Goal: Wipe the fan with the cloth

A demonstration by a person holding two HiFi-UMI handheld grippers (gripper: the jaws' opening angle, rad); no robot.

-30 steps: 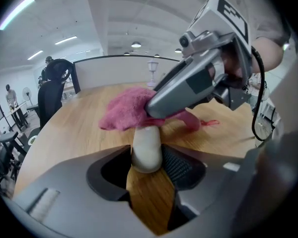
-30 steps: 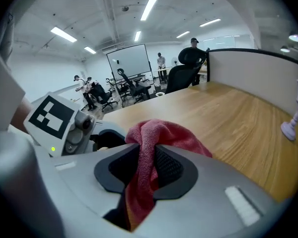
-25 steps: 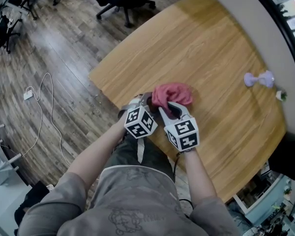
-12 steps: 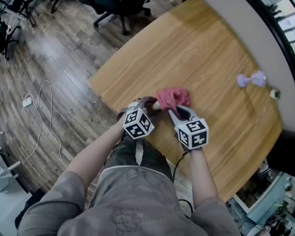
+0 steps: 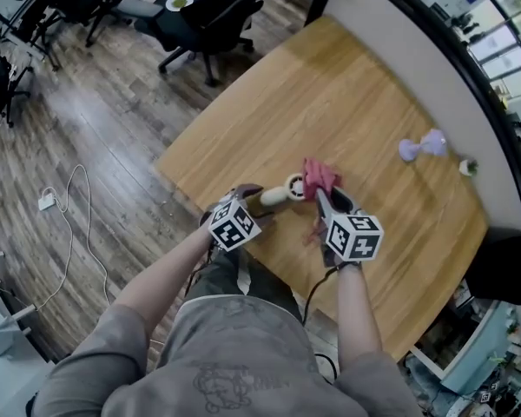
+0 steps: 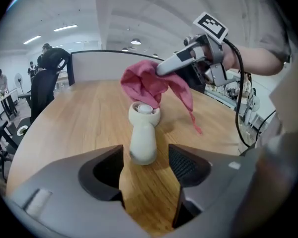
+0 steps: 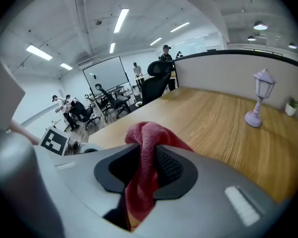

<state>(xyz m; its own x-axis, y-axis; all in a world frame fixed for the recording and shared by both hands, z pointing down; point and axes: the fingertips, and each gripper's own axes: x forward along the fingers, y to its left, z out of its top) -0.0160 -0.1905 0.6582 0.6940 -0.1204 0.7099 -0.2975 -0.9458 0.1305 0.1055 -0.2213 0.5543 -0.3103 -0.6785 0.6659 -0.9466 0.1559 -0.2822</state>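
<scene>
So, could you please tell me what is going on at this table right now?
A person is wiping a small white fan on the wooden table. The right tongs are clamped on a red cloth, held at the fan's head. The left tongs have just been opening: their jaws stand apart, with the fan's handle end between the tips and not gripped.

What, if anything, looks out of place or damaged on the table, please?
Nothing stands out: the fan looks intact, the red cloth is bunched in the right gripper, and the purple lamp stands upright; no spills.
</scene>
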